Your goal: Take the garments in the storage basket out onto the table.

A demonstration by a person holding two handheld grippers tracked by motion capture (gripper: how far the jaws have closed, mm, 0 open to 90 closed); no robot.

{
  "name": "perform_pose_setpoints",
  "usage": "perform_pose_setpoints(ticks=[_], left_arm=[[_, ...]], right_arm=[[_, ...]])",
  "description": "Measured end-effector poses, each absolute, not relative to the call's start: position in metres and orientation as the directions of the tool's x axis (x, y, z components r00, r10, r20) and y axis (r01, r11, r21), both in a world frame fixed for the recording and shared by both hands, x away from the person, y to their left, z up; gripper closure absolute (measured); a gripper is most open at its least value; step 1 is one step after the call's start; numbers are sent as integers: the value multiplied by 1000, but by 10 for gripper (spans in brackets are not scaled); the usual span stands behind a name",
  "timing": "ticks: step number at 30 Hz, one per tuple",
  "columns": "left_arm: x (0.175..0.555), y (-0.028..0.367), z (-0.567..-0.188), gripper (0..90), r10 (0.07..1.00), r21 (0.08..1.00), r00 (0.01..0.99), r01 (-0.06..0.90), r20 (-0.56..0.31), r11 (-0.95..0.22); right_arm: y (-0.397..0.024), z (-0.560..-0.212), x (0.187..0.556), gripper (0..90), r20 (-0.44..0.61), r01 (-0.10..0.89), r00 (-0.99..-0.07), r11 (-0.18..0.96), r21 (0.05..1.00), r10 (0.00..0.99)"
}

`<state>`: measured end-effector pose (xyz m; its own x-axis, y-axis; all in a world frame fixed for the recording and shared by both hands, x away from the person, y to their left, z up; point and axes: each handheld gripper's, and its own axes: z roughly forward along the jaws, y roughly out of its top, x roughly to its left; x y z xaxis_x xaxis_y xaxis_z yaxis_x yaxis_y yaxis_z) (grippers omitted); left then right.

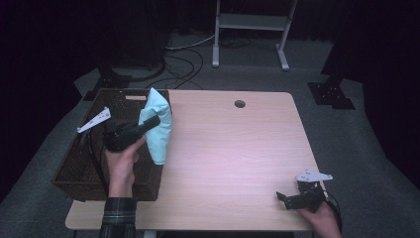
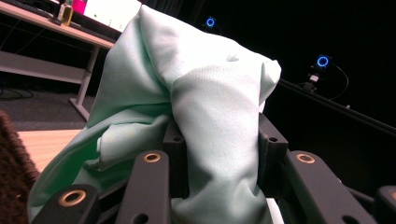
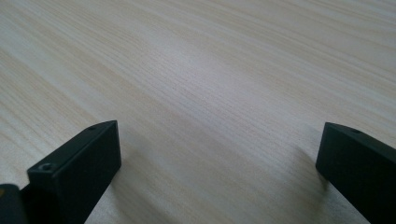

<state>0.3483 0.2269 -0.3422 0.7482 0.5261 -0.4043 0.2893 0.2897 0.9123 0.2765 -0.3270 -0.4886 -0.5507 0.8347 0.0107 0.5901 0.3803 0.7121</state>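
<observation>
A pale mint cloth (image 1: 157, 130) hangs bunched from my left gripper (image 1: 154, 120), held up over the right edge of a dark wicker basket (image 1: 74, 166). In the left gripper view the cloth (image 2: 205, 107) fills the gap between the two black jaws, which are shut on a fold of it, and it drapes down over them. My right gripper (image 1: 283, 198) rests low at the table's front right corner, held by a hand. In the right gripper view its jaws stand wide apart over bare wood, and the right gripper (image 3: 219, 154) holds nothing.
The light wooden table (image 1: 233, 158) has a round cable hole (image 1: 240, 104) near its far edge. The basket takes up the table's left end. Beyond the table stand a white metal frame (image 1: 250, 29), floor cables and black stand bases on grey carpet.
</observation>
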Motion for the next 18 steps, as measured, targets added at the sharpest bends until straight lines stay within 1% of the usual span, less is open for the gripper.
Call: perform_pose_setpoints(ticks=[11, 18], left_arm=[[350, 208, -344, 649, 517, 914, 757, 279, -399, 296], [349, 191, -347, 649, 528, 917, 754, 269, -390, 294]], right_arm=[[-328, -489, 277, 0, 11, 588, -557, 385, 712, 830], [-328, -489, 276, 0, 12, 587, -561, 387, 711, 828]])
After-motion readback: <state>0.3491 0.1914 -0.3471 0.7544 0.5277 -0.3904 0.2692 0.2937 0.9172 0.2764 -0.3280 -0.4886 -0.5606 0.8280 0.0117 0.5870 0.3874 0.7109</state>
